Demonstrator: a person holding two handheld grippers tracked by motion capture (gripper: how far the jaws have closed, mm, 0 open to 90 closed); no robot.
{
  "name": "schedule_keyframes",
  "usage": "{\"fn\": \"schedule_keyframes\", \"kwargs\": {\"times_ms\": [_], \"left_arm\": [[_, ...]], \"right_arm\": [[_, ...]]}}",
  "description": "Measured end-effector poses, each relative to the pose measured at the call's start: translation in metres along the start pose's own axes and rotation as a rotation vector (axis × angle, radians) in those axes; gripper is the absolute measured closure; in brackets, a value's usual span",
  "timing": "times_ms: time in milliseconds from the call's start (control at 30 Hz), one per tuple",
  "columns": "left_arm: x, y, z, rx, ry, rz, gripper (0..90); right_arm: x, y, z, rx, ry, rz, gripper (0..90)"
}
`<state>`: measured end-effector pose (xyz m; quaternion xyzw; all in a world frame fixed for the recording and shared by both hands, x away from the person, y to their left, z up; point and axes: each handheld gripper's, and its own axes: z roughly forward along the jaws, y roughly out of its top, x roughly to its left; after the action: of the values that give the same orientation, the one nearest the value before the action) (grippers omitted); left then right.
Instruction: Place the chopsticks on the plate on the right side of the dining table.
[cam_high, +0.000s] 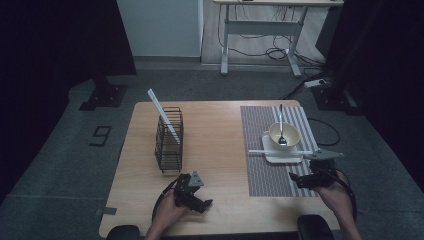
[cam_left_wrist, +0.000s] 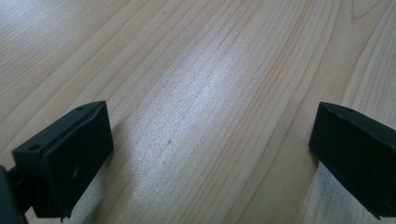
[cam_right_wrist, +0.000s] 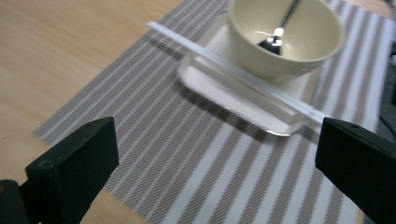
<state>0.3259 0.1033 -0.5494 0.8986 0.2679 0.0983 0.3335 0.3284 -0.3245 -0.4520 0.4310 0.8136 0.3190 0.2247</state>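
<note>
Left of the striped placemat (cam_high: 260, 165): black wire basket (cam_high: 169, 142) with a white chopstick (cam_high: 162, 114) leaning in it, and nearer the person the left gripper (cam_high: 200, 202), jaws wide, empty, low over bare pale wood table (cam_left_wrist: 210, 70). On the placemat a white square plate (cam_right_wrist: 219, 84) carries a cream bowl (cam_right_wrist: 285, 39), smooth and round, with a metal spoon (cam_right_wrist: 280, 30) in it. A thin white chopstick (cam_right_wrist: 233, 70) lies across the plate's near edge in front of the bowl, long axis crosswise to the right gripper (cam_right_wrist: 217, 158), which sits wide open and empty just short of it, so the right hand is the nearer one.
</note>
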Motion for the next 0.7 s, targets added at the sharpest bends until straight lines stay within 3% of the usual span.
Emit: {"fn": "schedule_keyframes", "kwargs": {"times_ms": [300,467,700], "left_arm": [[0.000,0.000,0.000,0.000,0.000,-0.001,0.0],[0.000,0.000,0.000,-0.001,-0.001,0.000,0.0],[0.000,0.000,0.000,0.000,-0.001,0.000,0.0]], "right_arm": [[0.034,0.019,0.000,-0.021,0.079,-0.056,0.0],[0.051,0.027,0.017,-0.020,0.127,-0.088,0.0],[0.066,0.026,0.047,0.010,0.136,-0.103,0.0]]}}
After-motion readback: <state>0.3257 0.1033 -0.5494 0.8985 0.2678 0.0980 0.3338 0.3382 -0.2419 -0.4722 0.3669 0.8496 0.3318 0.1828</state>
